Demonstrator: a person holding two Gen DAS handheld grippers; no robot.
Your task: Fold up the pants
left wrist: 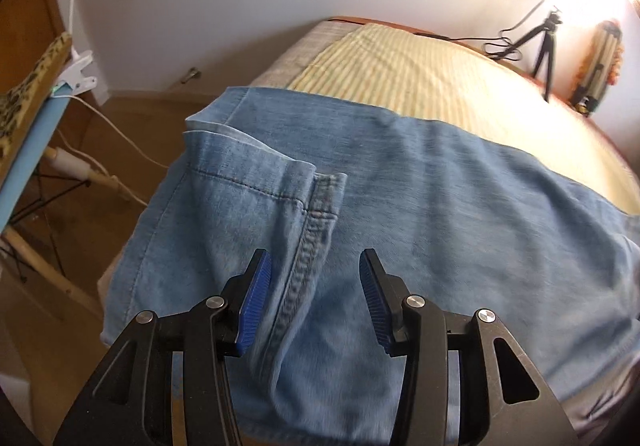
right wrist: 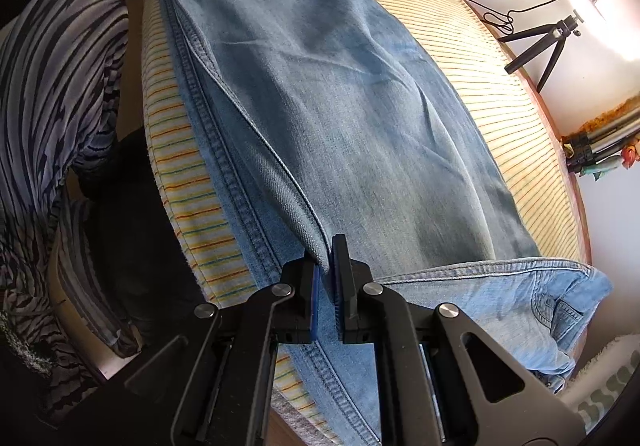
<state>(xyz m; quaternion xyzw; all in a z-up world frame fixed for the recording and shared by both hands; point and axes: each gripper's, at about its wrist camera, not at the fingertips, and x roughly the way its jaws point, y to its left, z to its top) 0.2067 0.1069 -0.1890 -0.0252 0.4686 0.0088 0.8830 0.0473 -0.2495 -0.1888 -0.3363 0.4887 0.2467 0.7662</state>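
Left wrist: gripper (left wrist: pixel 314 302) spread over jeans (left wrist: pixel 400 206) hem, pads clear; right gripper (right wrist: pixel 326 270) pinching jeans fold on striped cloth (right wrist: pixel 500 94).

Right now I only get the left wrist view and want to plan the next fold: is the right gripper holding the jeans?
Observer: Yes, the right gripper is shut on a folded edge of the jeans.
Operator: Which end is that?
Observer: Near the waistband, which lies just right of its jaws.
Operator: Is the leg flat?
Observer: Mostly; a few creases cross it on the striped cloth.
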